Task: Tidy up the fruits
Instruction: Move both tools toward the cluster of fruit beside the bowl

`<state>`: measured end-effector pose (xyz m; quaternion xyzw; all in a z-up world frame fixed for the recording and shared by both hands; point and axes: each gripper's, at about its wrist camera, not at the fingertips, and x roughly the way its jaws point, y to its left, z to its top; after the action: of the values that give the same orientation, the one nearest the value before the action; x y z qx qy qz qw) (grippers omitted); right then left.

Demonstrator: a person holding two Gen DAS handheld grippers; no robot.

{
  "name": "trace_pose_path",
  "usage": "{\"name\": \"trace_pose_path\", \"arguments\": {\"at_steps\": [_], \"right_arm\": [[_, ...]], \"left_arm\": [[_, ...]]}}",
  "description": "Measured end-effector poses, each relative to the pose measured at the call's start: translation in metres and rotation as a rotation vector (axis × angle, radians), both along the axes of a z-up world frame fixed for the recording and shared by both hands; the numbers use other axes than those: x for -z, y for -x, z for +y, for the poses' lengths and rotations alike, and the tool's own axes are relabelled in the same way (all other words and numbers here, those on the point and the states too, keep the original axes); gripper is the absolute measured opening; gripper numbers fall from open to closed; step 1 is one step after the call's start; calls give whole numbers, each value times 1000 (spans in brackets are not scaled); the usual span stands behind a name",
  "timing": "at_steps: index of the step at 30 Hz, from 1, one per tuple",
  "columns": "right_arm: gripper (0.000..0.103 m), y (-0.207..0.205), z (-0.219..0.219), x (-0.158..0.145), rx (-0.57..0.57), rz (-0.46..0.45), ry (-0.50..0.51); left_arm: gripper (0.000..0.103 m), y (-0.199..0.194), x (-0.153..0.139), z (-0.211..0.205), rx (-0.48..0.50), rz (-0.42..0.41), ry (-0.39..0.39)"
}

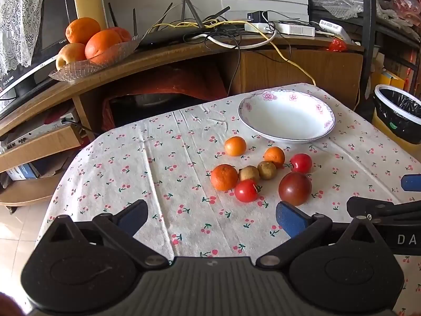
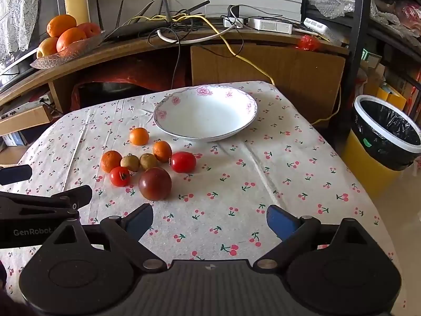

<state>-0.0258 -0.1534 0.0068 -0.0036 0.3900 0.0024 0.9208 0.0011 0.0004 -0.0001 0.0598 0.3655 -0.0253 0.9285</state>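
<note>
A loose cluster of fruit lies on the cherry-print tablecloth (image 1: 163,173). It holds three small oranges (image 1: 235,146), two brown kiwi-like fruits (image 1: 248,173), two red tomatoes (image 1: 246,190) and a large dark tomato (image 1: 295,188). Behind the cluster stands an empty white bowl (image 1: 286,115) with a pink flower rim. My left gripper (image 1: 211,217) is open, just short of the cluster. In the right wrist view the dark tomato (image 2: 155,183) is left of centre and the bowl (image 2: 205,115) straight ahead. My right gripper (image 2: 210,220) is open over bare cloth with nothing between its fingers.
A yellow bin (image 2: 386,134) with a black liner stands right of the table. Behind the table a wooden shelf carries a glass dish of big oranges (image 1: 86,42), a router and tangled cables (image 1: 210,29). The table drops off at its left and far edges.
</note>
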Motion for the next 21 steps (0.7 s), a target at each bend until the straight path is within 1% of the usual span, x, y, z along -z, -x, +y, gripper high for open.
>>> {"name": "trace_pose_path", "arguments": {"at_steps": [5, 6, 8, 11, 21], "right_arm": [[86, -2, 8, 3, -12, 6, 1], [86, -1, 8, 3, -11, 5, 0], [86, -1, 12, 2, -9, 8, -1], [86, -4, 6, 5, -21, 18, -13], [85, -10, 8, 7, -41, 25, -17]], "left_arm": [[103, -3, 0, 0, -8, 11, -1], [103, -2, 9, 0, -10, 13, 2], [103, -3, 10, 0, -12, 13, 5], [103, -3, 10, -2, -16, 12, -2], [103, -4, 9, 2, -33, 18, -15]]}}
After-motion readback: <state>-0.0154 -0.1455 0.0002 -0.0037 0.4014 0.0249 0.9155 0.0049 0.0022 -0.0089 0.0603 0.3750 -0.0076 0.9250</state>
